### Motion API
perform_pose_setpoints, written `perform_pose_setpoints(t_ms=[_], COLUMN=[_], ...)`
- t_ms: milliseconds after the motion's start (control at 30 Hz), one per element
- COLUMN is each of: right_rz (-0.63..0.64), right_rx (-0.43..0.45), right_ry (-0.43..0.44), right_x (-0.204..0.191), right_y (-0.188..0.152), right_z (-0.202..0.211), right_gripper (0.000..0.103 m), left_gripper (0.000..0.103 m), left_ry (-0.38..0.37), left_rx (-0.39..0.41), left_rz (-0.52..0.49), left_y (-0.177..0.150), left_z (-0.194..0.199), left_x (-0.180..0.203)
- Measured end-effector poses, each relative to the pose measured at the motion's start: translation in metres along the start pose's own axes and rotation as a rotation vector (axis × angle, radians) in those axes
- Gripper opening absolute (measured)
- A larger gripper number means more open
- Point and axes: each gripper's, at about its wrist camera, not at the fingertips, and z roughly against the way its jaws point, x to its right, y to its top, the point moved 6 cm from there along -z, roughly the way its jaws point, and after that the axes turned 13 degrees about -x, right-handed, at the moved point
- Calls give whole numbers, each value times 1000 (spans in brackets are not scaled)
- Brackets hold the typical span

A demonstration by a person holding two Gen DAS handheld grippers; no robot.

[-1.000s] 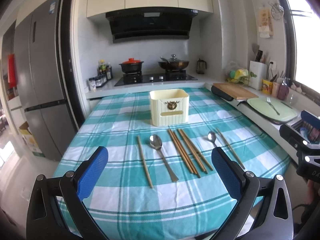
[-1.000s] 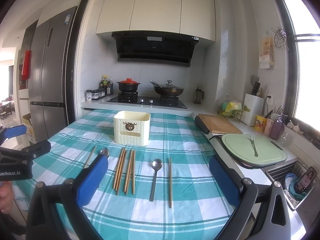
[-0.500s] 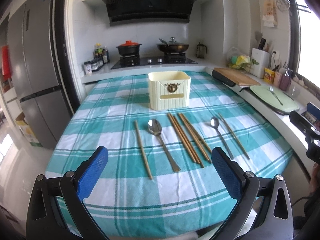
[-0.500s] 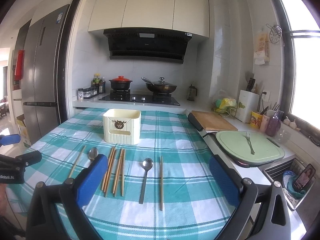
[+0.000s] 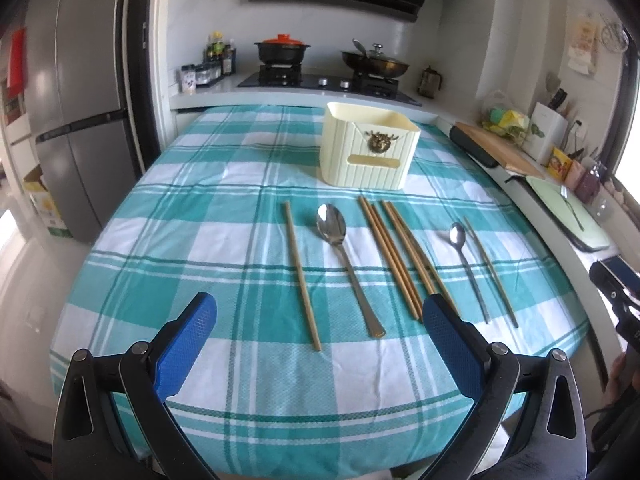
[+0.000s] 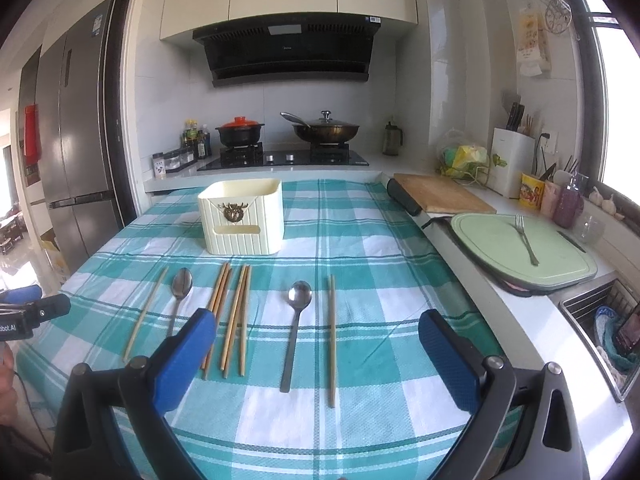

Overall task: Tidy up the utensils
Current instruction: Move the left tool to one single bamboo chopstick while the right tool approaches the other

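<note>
Nothing is lifted yet; you are at the approach. From left on the checked cloth (image 5: 224, 216) lie a lone chopstick (image 5: 302, 276), the big spoon (image 5: 348, 268), a chopstick bundle (image 5: 396, 256), the small spoon (image 6: 297, 328) and another chopstick (image 6: 331, 336), just before the cream holder (image 5: 368, 152). Your left gripper (image 5: 316, 350) and right gripper (image 6: 314, 354) both hover spread wide, empty. Next, I judge, lower onto one handle and pinch.

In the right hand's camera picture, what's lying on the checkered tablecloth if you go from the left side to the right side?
Single chopstick → big spoon → bunch of four chopsticks → smaller spoon → another single chopstick. The cream utensil box stands behind them, farther back.
</note>
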Motion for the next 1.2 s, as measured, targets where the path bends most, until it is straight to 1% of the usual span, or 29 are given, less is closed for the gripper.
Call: perform_pose_setpoints(t_ms=[200,400,500,733,933,1200], right_rz=[27,18,21,-3,-4,3], right_rx=[-77,-146,-167,-250,-293,-313], right_ry=[-43,-63,-71,-21,-6,-5], right_x=[4,15,19,27,29,27], right_y=[-6,-10,-13,-20,-20,-18], right_z=[-24,-47,-58,-92,-111,-126], right_gripper=[103,103,103,103,103,103], left_gripper=[102,102,102,102,102,102], left_ry=[10,27,35,42,67,108], left_rx=[-42,-88,-108,-167,-197,-217], left_rz=[22,29,39,60,65,63], left_y=[7,11,13,16,22,29], left_z=[-24,-49,-61,-91,-114,-132], left_x=[-7,-14,-18,-27,-28,-32])
